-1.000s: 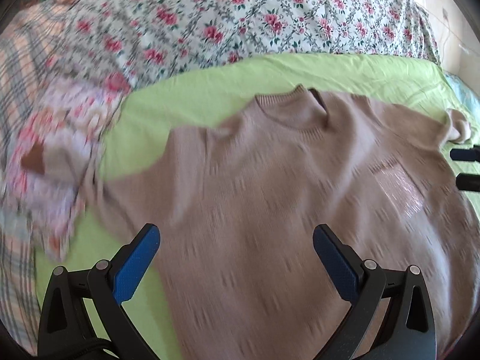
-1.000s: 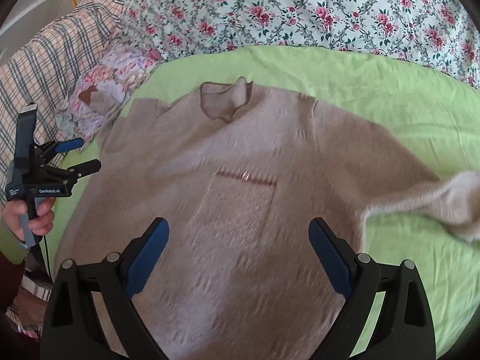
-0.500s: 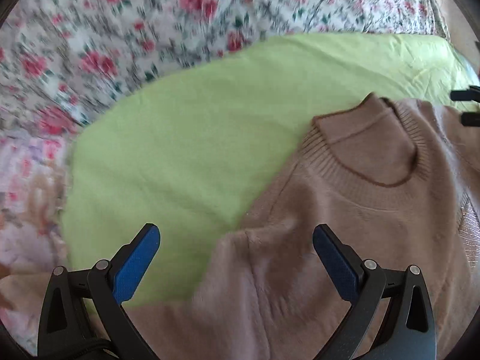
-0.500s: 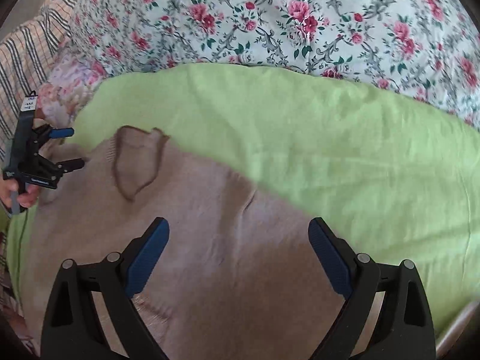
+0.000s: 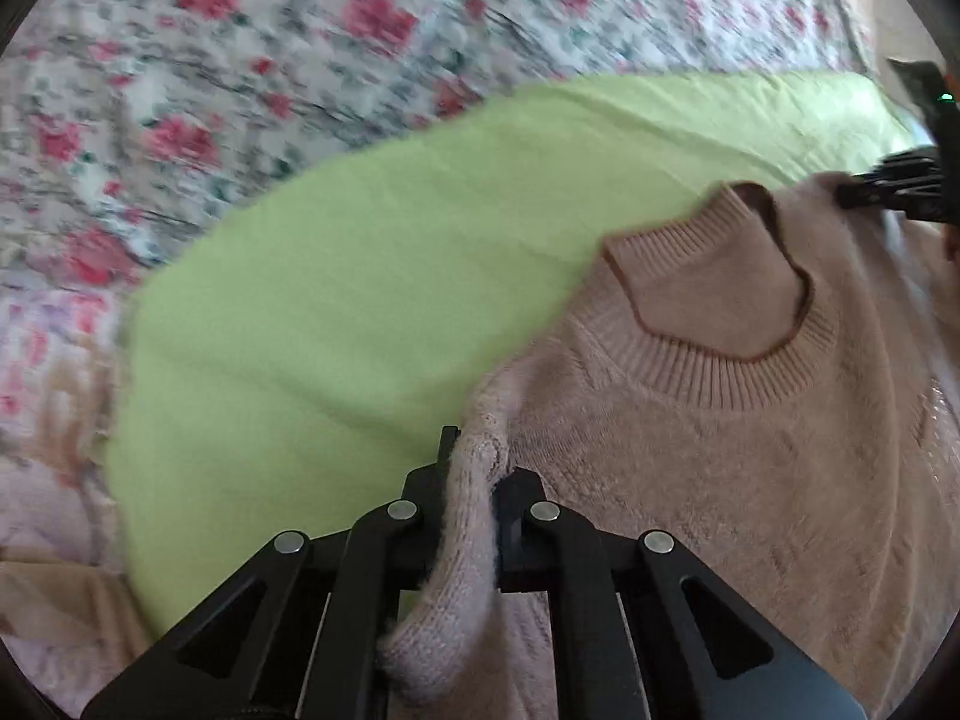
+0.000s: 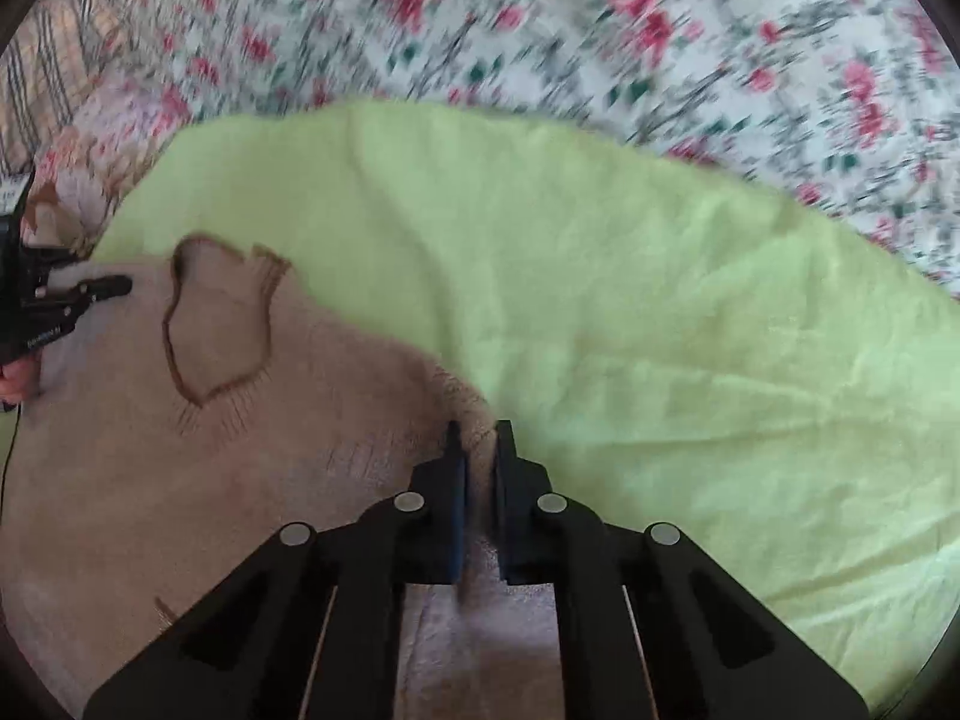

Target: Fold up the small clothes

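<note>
One beige knit sweater with one ribbed collar; one lime-green sheet; one rose-print floral cover; one plaid cloth at the far left; two black grippers, the left gripper and the right gripper.

Soft, even daylight fills both views, with no hard shadows and no glare. The green sheet reads bright and slightly washed. Motion blur smears the floral bedding across the far part of each picture, while the near sweater knit stays fairly sharp. Fisheye distortion bends the far edges, and a dark vignette rings every corner.
</note>
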Motion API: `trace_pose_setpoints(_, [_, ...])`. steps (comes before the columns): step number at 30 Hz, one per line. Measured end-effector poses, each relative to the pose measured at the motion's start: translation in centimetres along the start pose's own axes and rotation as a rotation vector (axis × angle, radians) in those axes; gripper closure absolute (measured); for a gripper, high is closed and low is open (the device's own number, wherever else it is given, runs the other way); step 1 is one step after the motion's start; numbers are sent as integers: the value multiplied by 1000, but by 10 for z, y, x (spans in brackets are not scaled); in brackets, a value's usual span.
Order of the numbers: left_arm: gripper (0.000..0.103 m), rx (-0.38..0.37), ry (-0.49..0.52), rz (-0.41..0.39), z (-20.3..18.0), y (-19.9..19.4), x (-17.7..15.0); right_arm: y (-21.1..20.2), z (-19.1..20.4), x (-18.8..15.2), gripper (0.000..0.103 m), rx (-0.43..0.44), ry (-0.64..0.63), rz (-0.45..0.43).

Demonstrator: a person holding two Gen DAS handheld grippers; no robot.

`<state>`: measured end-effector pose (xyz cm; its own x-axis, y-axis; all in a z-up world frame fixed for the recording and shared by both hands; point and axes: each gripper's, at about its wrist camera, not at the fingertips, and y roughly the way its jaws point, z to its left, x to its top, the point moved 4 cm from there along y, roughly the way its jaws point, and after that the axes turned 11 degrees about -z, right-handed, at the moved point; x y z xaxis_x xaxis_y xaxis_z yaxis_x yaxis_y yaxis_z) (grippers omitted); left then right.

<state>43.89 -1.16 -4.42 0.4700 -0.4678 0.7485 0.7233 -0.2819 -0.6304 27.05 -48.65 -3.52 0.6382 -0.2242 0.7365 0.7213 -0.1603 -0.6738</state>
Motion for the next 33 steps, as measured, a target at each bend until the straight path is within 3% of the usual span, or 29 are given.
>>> trace_pose_setpoints(5, [97, 76, -118, 50, 21, 32, -12, 28, -8, -12, 95, -53, 27, 47])
trace_pose_setpoints(10, [96, 134, -101, 40, 14, 40, -15, 34, -14, -24, 95, -75, 77, 50])
trace_pose_setpoints(12, [83, 160, -84, 54, 9, 38, -14, 30, -10, -21, 93, -71, 97, 52])
trace_pose_setpoints(13, [77, 167, -102, 63, 11, 36, -12, 26, -8, -18, 84, -74, 116, 55])
trace_pose_setpoints(14, [64, 167, -139, 70, 16, 31, -10, 18, -6, -16, 77, -94, 135, 52])
trace_pose_setpoints(15, [57, 175, -187, 74, 24, 22, -8, 4, -10, -15, 62, -107, 144, 38])
trace_pose_setpoints(16, [56, 186, -203, 72, 29, 14, -9, -11, -9, -11, 54, -117, 151, 13])
trace_pose_setpoints(18, [43, 193, -246, 49, 35, -11, -7, -48, -16, -13, 46, -116, 183, -42])
trace_pose_setpoints(19, [43, 190, -261, 37, 36, -22, -6, -70, -22, -19, 42, -119, 216, -69])
trace_pose_setpoints(24, [36, 140, -303, 1, 8, -81, -14, -155, -59, -69, 41, -171, 362, -136])
trace_pose_setpoints(28, [27, 73, -333, -21, -40, -123, -31, -209, -102, -114, 40, -280, 510, -186])
trace_pose_setpoints(33, [26, 18, -357, -13, -92, -148, -54, -250, -166, -150, 40, -409, 703, -211])
